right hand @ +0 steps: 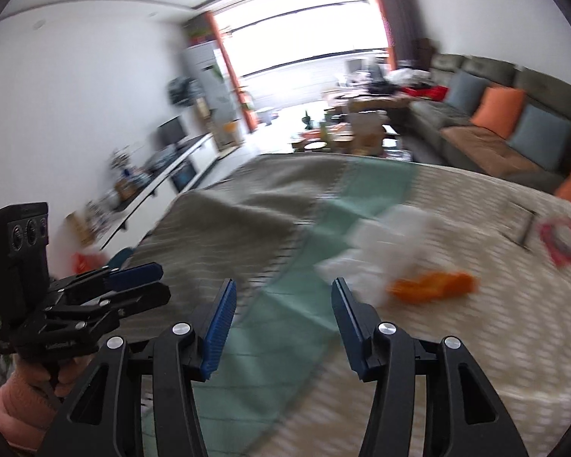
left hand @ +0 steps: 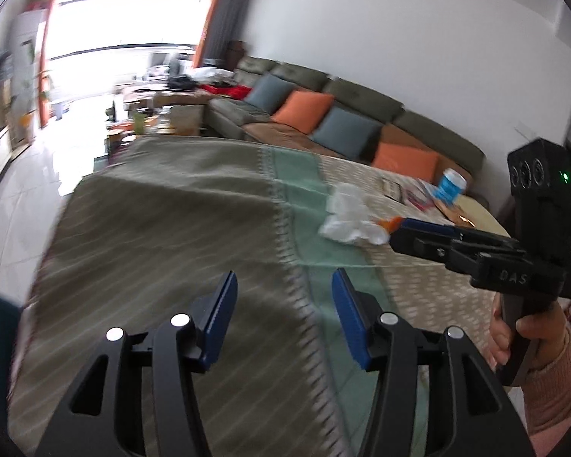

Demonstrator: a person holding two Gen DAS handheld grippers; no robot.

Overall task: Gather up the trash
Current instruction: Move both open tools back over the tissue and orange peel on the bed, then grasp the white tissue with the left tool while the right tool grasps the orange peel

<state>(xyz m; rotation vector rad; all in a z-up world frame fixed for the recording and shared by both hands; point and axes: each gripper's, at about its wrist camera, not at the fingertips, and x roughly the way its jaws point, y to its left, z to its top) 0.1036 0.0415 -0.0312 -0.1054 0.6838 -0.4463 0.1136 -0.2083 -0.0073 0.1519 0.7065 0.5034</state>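
white tissue (right hand: 392, 240): motion-blurred | orange scrap (right hand: 434, 285): smeared, unidentifiable | pink ring (right hand: 563, 243): edge-cropped

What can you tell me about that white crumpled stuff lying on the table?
The white crumpled tissue looks like soft, thin paper, bunched into a loose heap of several folds. It lies on the tablecloth, where the green stripe meets the pale patterned part. A small orange scrap sits against its edge. The right gripper is open, its tips close beside the heap; whether they touch it is unclear.
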